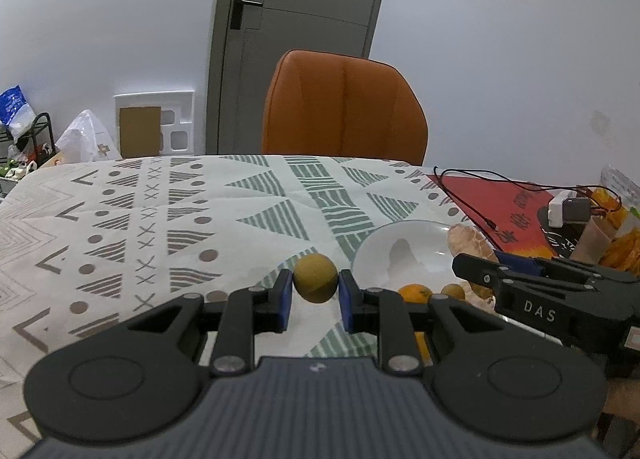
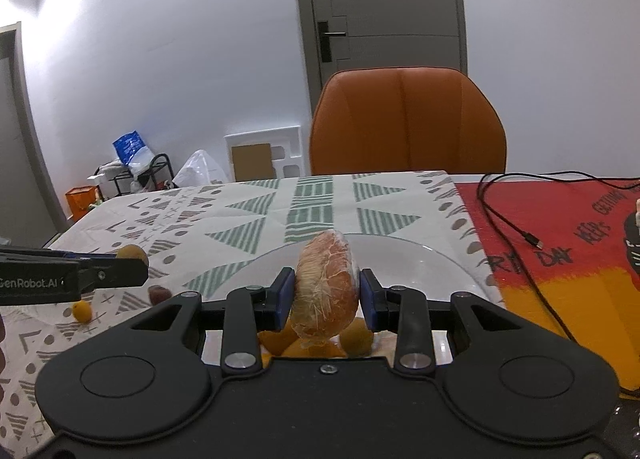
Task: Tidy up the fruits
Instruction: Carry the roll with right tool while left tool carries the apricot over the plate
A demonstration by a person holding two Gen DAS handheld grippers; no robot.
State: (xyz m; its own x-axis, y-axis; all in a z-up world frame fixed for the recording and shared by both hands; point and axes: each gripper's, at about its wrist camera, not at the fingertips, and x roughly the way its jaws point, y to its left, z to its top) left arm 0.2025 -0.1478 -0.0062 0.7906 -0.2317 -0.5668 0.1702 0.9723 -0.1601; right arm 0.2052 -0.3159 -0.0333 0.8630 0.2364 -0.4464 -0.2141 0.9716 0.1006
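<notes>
1. Left gripper is clamped on a small round brown-green fruit, its blue pads pressing both sides; the fruit hangs clear of the tablecloth.
2. Right gripper is clamped on a wrapped pomelo segment, held upright between its pads above the near part of the plate.
3. Plate sits on the cloth just left of the red mat. On its near side lie an orange piece and another small brownish fruit, both partly hidden by the right gripper.
4. In the left view the plate is to the right of the held fruit, with an orange and a small brown fruit at its near edge.
5. Loose on the cloth, left of the plate, are a small yellow fruit and a dark reddish one.
6. Black cable trails across the mat.
7. Orange chair stands behind the table.
</notes>
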